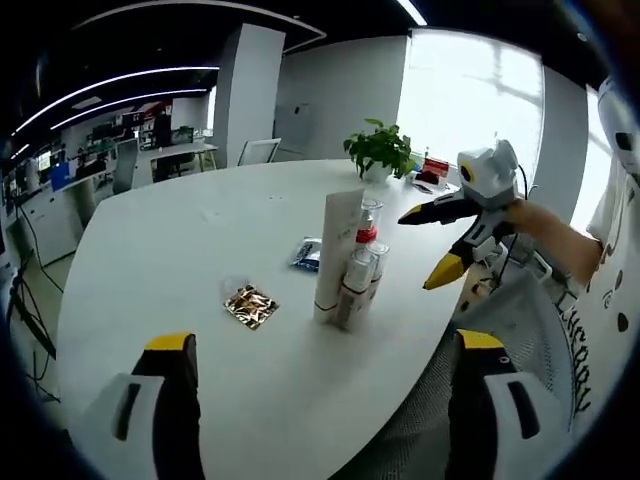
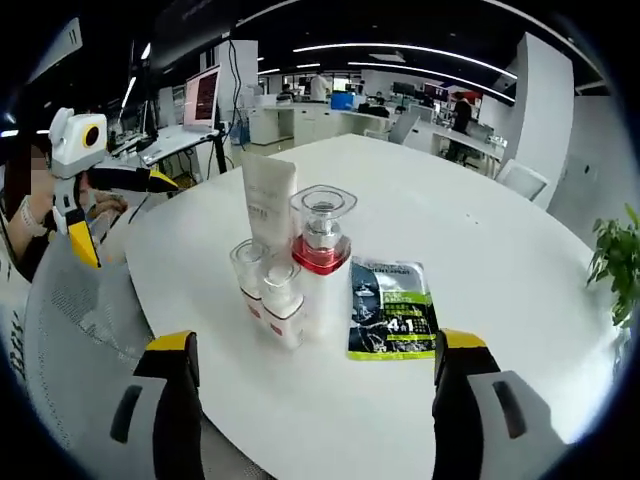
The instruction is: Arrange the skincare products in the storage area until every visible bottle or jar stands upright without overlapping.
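With both claws wide and empty, we should approach the upright bottles [image 2: 300, 270] at frame centre slowly, avoiding knocks.

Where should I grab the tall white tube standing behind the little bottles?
Probably by the upper half of the tall white tube, gripper coming from above or from its far side. It stands upright, and its top rises clear of the small bottles and the red-collared bottle crowding its base, so lower down there's little room.
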Action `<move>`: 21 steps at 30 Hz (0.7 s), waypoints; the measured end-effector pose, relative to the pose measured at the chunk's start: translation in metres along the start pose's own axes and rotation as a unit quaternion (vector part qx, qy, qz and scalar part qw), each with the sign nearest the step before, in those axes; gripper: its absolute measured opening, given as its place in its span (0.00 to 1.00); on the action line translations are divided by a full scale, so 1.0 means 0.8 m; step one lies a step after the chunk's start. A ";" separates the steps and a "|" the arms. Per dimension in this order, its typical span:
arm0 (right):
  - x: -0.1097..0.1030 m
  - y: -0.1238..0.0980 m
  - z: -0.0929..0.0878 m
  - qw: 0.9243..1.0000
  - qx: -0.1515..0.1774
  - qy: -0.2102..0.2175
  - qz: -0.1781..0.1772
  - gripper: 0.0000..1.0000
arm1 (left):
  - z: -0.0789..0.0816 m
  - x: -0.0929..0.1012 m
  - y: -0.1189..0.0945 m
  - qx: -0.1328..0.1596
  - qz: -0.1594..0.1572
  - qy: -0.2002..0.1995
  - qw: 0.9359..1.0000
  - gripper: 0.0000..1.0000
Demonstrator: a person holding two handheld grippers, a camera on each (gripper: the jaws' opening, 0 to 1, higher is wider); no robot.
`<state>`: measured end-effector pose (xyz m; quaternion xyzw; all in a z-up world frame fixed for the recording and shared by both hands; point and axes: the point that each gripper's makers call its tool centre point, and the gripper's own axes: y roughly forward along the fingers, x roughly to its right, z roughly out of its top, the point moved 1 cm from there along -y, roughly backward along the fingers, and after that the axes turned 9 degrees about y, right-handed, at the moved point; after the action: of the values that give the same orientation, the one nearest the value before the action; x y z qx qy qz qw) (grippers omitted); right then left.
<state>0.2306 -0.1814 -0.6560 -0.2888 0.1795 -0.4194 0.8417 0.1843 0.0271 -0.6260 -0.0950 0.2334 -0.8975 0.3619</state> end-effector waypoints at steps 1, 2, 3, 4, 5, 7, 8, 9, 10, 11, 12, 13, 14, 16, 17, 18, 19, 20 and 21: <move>0.004 0.000 -0.002 1.000 -0.003 0.002 -0.002 0.97 | 0.000 -0.001 0.000 0.000 0.001 -0.001 1.000 0.99; 0.006 0.001 -0.003 1.000 -0.004 0.003 -0.004 0.97 | 0.000 -0.002 0.001 -0.001 0.001 -0.001 1.000 0.99; 0.008 0.001 -0.003 1.000 -0.004 0.006 -0.005 0.96 | -0.001 -0.003 0.001 -0.001 0.002 -0.002 1.000 0.99; 0.010 0.002 -0.004 1.000 -0.004 0.008 -0.006 0.95 | -0.001 -0.003 0.001 -0.001 0.002 -0.002 1.000 0.99; 0.012 0.003 -0.005 1.000 -0.005 0.011 -0.005 0.94 | 0.000 -0.004 0.001 -0.001 0.003 -0.002 1.000 0.99; 0.016 0.006 -0.008 1.000 -0.009 0.013 -0.006 0.93 | 0.001 -0.006 0.002 0.001 0.007 0.001 1.000 0.99; 0.017 0.008 -0.010 1.000 -0.011 0.012 -0.006 0.93 | 0.001 -0.007 0.002 0.000 0.007 0.000 1.000 0.99; 0.020 0.010 -0.012 1.000 -0.016 0.013 -0.006 0.92 | 0.000 -0.007 0.003 0.000 0.007 -0.001 1.000 0.99; 0.022 0.011 -0.014 1.000 -0.016 0.015 -0.006 0.91 | 0.000 -0.008 0.003 0.000 0.008 -0.001 1.000 0.99; 0.024 0.012 -0.014 1.000 -0.016 0.016 -0.007 0.91 | 0.000 -0.008 0.003 0.000 0.008 -0.001 1.000 0.99; 0.029 0.014 -0.017 1.000 -0.017 0.022 -0.007 0.90 | -0.001 -0.009 0.003 0.000 0.009 -0.003 1.000 0.99; 0.030 0.015 -0.017 1.000 -0.018 0.023 -0.008 0.88 | -0.001 -0.010 0.003 0.000 0.010 -0.003 1.000 0.98; 0.035 0.016 -0.020 0.999 -0.021 0.023 -0.008 0.87 | -0.002 -0.012 0.002 -0.002 0.013 -0.001 1.000 0.96; 0.040 0.018 -0.024 0.999 -0.028 0.016 -0.005 0.80 | -0.002 -0.017 0.000 -0.001 0.024 0.003 1.000 0.93; 0.041 0.019 -0.025 0.999 -0.028 0.015 -0.003 0.78 | -0.002 -0.018 0.000 0.001 0.026 0.003 1.000 0.92; 0.043 0.022 -0.026 0.999 -0.029 0.015 0.001 0.76 | -0.002 -0.019 -0.001 0.002 0.025 0.002 1.000 0.91; 0.045 0.023 -0.026 0.999 -0.030 0.016 0.001 0.74 | -0.001 -0.019 0.000 0.002 0.024 0.000 1.000 0.90; 0.049 0.025 -0.029 0.999 -0.035 0.017 0.000 0.73 | -0.001 -0.020 0.000 0.003 0.026 0.000 1.000 0.89; 0.052 0.026 -0.030 0.999 -0.037 0.015 0.001 0.71 | -0.001 -0.022 0.000 0.005 0.029 0.001 1.000 0.88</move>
<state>0.2546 -0.2128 -0.6903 -0.3135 0.2073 -0.4161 0.8280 0.1967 0.0393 -0.6265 -0.0852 0.2324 -0.8879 0.3879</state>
